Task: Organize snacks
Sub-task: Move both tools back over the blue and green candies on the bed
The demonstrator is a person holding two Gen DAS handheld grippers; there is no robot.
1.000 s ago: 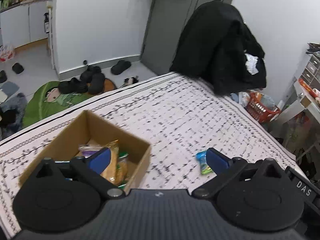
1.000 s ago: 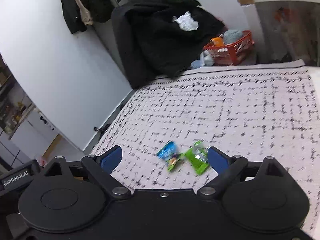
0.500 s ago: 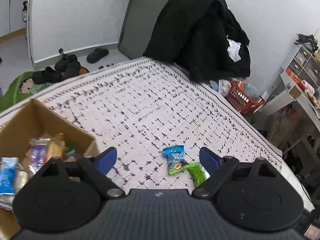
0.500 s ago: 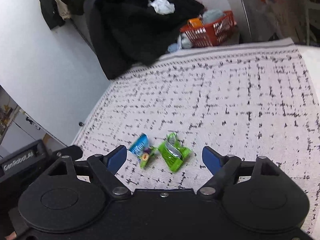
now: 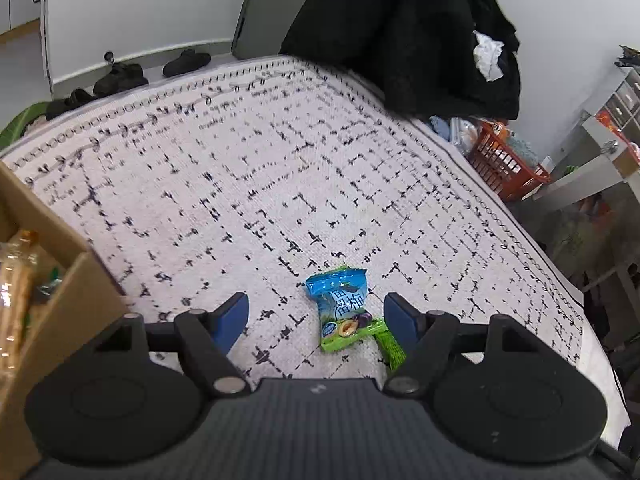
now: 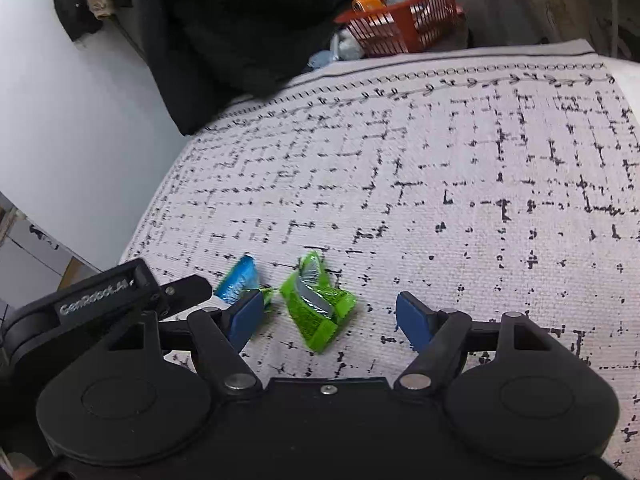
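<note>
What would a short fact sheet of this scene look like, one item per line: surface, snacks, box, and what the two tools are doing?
surface: patterned white cloth
blue snack packet: lying on the cloth, between the left gripper's jaws, not pinched
green snack packet: lying beside the blue one, between the right gripper's jaws, not pinched
jaws: both pairs have just been closing
cardboard box: at the left edge, already holding snacks
beyond the cloth: orange basket, black coat

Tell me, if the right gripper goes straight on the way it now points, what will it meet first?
Probably the green snack packet, lying on the patterned cloth between the open fingers of the right gripper, which have just been closing. Depth is unclear; nothing touches it yet.
</note>
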